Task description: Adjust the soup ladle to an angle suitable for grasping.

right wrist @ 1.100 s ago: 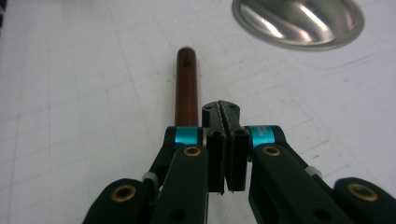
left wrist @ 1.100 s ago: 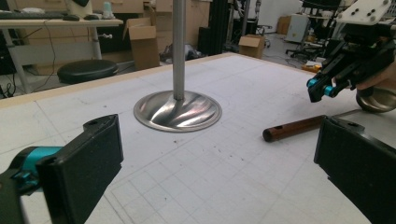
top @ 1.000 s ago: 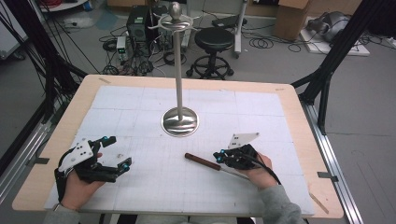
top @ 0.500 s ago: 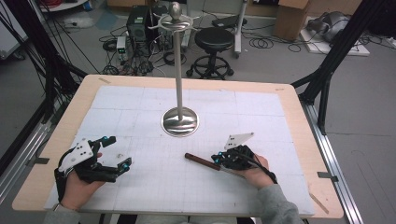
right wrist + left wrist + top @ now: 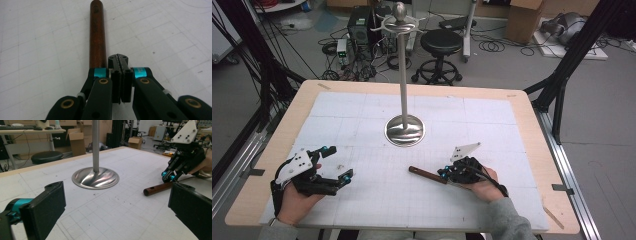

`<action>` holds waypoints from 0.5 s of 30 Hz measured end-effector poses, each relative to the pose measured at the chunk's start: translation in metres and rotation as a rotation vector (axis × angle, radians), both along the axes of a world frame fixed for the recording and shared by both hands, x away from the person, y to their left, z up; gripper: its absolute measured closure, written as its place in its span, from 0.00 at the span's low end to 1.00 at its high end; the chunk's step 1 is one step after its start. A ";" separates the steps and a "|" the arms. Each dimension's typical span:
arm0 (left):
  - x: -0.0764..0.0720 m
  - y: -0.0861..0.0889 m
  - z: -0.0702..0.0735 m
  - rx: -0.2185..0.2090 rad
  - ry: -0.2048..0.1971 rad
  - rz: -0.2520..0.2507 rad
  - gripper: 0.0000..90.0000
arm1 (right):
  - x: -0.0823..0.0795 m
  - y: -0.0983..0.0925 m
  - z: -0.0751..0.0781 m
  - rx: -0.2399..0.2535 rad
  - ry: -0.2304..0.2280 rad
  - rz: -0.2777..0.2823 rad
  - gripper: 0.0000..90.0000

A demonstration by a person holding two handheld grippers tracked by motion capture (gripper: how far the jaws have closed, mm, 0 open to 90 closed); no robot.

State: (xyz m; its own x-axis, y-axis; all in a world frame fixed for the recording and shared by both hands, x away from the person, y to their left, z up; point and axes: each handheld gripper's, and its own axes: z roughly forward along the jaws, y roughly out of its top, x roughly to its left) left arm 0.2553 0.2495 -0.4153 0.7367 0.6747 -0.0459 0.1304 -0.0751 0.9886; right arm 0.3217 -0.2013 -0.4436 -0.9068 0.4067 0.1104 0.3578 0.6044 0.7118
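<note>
A dark wooden handle (image 5: 427, 175) lies flat on the white gridded mat, pointing left from under my right gripper (image 5: 446, 175). In the right gripper view the handle (image 5: 97, 35) runs forward just left of the jaws, which are pressed together; nothing shows between them. My right gripper (image 5: 120, 62) sits low over the handle's near end. A metal part (image 5: 205, 173) shines beside the right hand. My left gripper (image 5: 339, 162) rests at the front left of the table, wide open with nothing between its pads (image 5: 47, 205). The handle (image 5: 158, 188) also lies ahead of it.
A tall metal stand with a round base (image 5: 404, 131) and hooks at its top (image 5: 399, 17) rises from the middle of the mat. The table has a wooden rim (image 5: 532, 107). Stools, boxes and cables stand on the floor beyond.
My right gripper has edged slightly left and toward the table's front along the handle. The left gripper has stayed put.
</note>
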 end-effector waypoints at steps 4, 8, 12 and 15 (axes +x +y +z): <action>0.000 0.000 0.000 -0.001 0.000 -0.001 0.02 | -0.002 0.002 0.000 0.000 0.008 0.028 1.00; 0.000 0.000 0.000 0.000 -0.002 0.000 0.02 | -0.005 0.004 0.000 0.000 0.019 0.071 1.00; 0.000 0.000 0.000 0.002 -0.005 -0.001 0.02 | -0.008 0.006 0.001 -0.010 0.020 0.093 1.00; 0.000 0.000 0.000 0.002 -0.006 -0.003 0.02 | -0.008 0.006 0.002 -0.010 0.011 0.097 1.00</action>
